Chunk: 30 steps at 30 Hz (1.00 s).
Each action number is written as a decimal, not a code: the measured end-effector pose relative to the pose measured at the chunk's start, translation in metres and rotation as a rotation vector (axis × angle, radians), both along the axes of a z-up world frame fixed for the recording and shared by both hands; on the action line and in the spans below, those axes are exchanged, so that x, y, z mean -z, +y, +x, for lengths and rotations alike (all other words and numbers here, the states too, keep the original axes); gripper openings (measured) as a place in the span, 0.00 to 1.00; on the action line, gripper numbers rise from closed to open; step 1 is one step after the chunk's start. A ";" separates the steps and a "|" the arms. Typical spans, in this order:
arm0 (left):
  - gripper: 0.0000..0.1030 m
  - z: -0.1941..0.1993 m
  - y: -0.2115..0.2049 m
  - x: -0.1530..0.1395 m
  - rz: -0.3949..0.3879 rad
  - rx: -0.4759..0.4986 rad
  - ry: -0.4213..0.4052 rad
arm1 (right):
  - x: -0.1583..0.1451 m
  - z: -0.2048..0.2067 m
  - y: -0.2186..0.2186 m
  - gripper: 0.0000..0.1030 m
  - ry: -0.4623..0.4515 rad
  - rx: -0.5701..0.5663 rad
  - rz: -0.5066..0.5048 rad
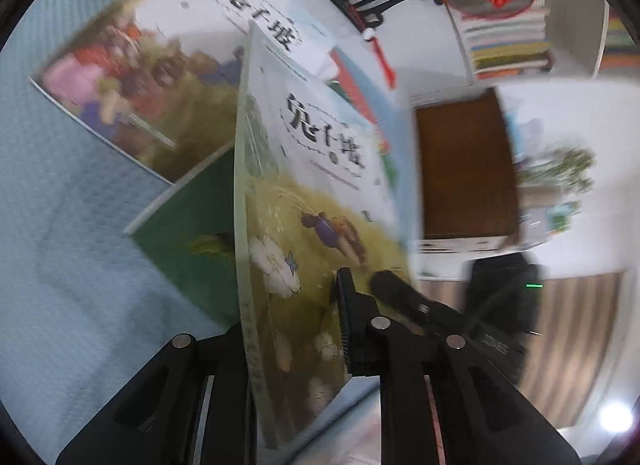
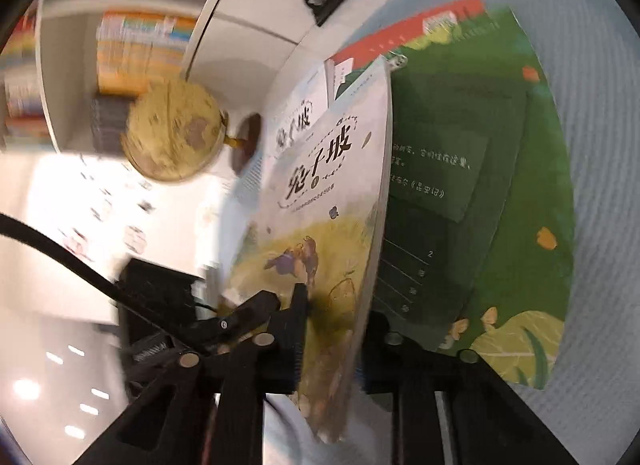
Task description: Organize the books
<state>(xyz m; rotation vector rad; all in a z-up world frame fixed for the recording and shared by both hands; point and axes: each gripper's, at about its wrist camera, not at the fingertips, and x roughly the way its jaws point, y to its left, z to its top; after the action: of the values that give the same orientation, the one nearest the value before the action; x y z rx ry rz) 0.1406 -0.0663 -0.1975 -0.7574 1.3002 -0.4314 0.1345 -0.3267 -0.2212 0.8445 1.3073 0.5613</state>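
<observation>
A thin picture book with a pale cover, a yellow meadow scene and the black title 兔子坡 [image 1: 320, 201] is being held on edge by both grippers. It is being pinched at its lower edge by the left gripper [image 1: 296, 329] and likewise by the right gripper [image 2: 332, 329]. A second copy bearing the same title [image 1: 152, 77] is lying flat on the light blue textured cloth [image 1: 60, 225] behind the held book. A dark green book with small white Chinese print [image 2: 460, 193] is lying beside the held book.
</observation>
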 end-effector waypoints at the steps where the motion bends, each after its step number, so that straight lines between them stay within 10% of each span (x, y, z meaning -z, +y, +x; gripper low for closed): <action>1: 0.16 -0.001 -0.004 -0.004 0.065 0.013 -0.020 | -0.005 0.001 0.008 0.19 -0.034 -0.026 -0.072; 8: 0.16 -0.026 -0.021 -0.036 0.403 0.122 -0.167 | -0.035 -0.027 0.058 0.19 -0.237 -0.200 -0.407; 30: 0.16 -0.095 0.221 -0.132 0.437 -0.189 -0.326 | -0.151 -0.058 0.289 0.22 -0.502 -0.367 -0.277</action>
<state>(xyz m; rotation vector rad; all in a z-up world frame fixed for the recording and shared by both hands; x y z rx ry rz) 0.0452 0.1551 -0.0655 -0.4145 0.9582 -0.1022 0.0765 -0.0381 -0.0701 0.2067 1.0416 0.7990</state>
